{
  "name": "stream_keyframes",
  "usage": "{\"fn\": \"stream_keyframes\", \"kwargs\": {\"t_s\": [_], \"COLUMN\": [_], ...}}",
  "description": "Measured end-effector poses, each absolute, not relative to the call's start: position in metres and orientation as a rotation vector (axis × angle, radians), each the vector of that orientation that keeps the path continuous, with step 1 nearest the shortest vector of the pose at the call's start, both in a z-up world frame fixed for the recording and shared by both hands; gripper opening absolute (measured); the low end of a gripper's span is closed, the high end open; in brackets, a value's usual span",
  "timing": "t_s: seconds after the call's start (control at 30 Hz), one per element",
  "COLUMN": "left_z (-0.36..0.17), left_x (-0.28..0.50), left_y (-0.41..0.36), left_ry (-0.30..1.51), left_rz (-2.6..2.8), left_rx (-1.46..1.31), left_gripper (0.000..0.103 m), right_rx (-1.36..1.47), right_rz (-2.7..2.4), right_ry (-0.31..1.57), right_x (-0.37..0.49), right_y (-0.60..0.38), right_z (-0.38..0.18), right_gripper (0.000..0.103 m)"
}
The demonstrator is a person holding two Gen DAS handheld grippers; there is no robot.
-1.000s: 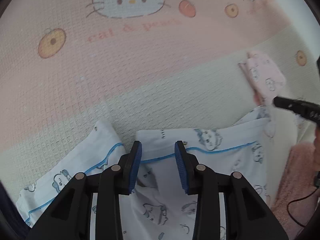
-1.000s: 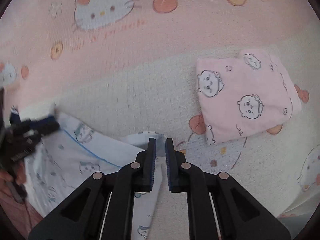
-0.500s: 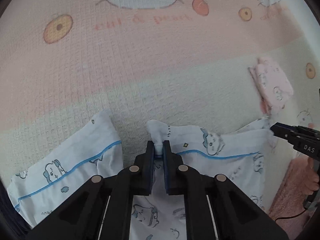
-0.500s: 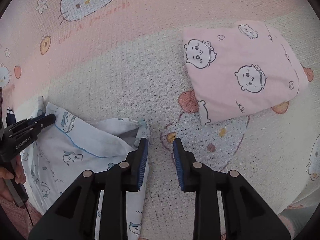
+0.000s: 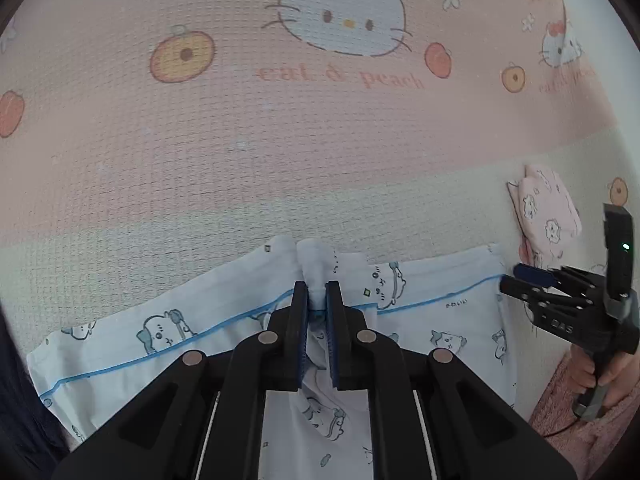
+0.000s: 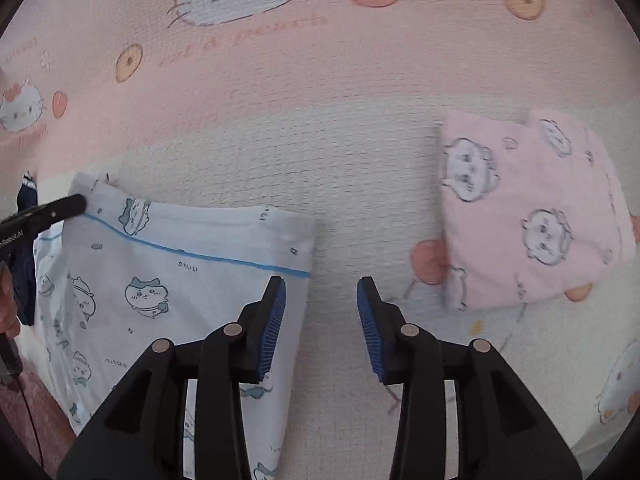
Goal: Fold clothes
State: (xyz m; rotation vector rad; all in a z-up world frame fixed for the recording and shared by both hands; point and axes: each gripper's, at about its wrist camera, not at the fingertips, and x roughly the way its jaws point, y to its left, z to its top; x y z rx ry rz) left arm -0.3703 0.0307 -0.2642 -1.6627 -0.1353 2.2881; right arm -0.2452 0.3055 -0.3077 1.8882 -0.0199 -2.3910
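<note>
A light blue garment (image 5: pixel 436 300) with cartoon prints and blue piping lies spread on the bedspread (image 5: pixel 280 140). My left gripper (image 5: pixel 318 292) is shut on a bunched fold at its upper edge, and the cloth puckers up between the pads. In the right wrist view the same garment (image 6: pixel 180 264) lies flat at the left, and the left gripper (image 6: pixel 78 202) shows at its far corner. My right gripper (image 6: pixel 322 300) hovers over the garment's right edge with its jaws opening. One finger (image 6: pixel 274 312) is above the cloth, and no pad presses on anything.
A folded pink garment (image 6: pixel 532 208) with cartoon faces rests to the right, also seen as the pink garment (image 5: pixel 548 216) past the right gripper (image 5: pixel 520 276). A hand (image 5: pixel 600 372) in a fuzzy pink sleeve (image 5: pixel 580 436) holds that gripper. Dark blue cloth (image 6: pixel 26 256) hangs at the left edge.
My left gripper closed on the garment's upper fold and drew it up slightly. My right gripper let go of the garment's edge, opened wider and sank towards the bed.
</note>
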Motion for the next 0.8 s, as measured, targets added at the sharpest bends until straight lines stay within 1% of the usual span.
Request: {"fn": "stream_keyframes", "kwargs": {"t_s": [0.07,0.1,0.13,0.17,0.2,0.23,0.33,0.43,0.5,0.53,0.57,0.6,0.63,0.67,0.73,0.8], "left_z": [-0.263,-0.261,-0.255,-0.250,-0.245,-0.240,-0.242,-0.263,-0.274,-0.276,-0.277,-0.277,-0.277,-0.278,-0.281,-0.283], "left_x": [-0.368,-0.368,-0.370,-0.373,-0.374,-0.375,-0.389,-0.405,-0.410,-0.408,-0.407,-0.404,-0.401,-0.398,-0.397,-0.396], "left_y": [0.039,0.042,0.046,0.050,0.054,0.058,0.067,0.078,0.081,0.082,0.083,0.081,0.078,0.073,0.065,0.060], "left_ry": [-0.113,-0.104,-0.094,-0.082,-0.063,-0.046,-0.055,-0.058,-0.046,-0.035,-0.026,-0.033,-0.042,-0.063,-0.085,-0.100], "left_rz": [2.275,2.277,2.276,2.276,2.285,2.292,2.273,2.230,2.209,2.203,2.198,2.199,2.200,2.200,2.210,2.215], "left_rx": [-1.640,-1.619,-1.585,-1.552,-1.524,-1.497,-1.483,-1.527,-1.565,-1.580,-1.592,-1.588,-1.585,-1.589,-1.606,-1.617], "left_gripper": [0.009,0.009,0.009,0.009,0.009,0.009,0.009,0.009,0.009,0.009,0.009,0.009,0.010,0.010,0.010,0.010], "right_rx": [1.925,1.915,1.905,1.898,1.894,1.884,1.824,1.793,1.829,1.843,1.846,1.832,1.808,1.790,1.785,1.841], "right_rz": [-2.376,-2.380,-2.384,-2.379,-2.363,-2.373,-2.524,-2.660,-2.633,-2.591,-2.516,-2.457,-2.410,-2.382,-2.379,-2.372], "right_ry": [-0.020,-0.026,-0.033,-0.060,-0.114,-0.133,-0.087,-0.088,-0.108,-0.152,-0.235,-0.288,-0.309,-0.303,-0.222,-0.167], "right_x": [-0.251,-0.251,-0.251,-0.250,-0.248,-0.244,-0.229,-0.221,-0.225,-0.226,-0.227,-0.228,-0.229,-0.228,-0.222,-0.230], "right_y": [0.302,0.301,0.301,0.302,0.305,0.308,0.326,0.355,0.365,0.369,0.370,0.364,0.353,0.344,0.332,0.322], "right_z": [-0.319,-0.317,-0.314,-0.312,-0.309,-0.304,-0.277,-0.253,-0.254,-0.257,-0.262,-0.266,-0.270,-0.275,-0.288,-0.301], "right_gripper": [0.039,0.038,0.030,0.011,0.007,0.007,0.005,0.005,0.006,0.008,0.011,0.017,0.028,0.033,0.036,0.036]}}
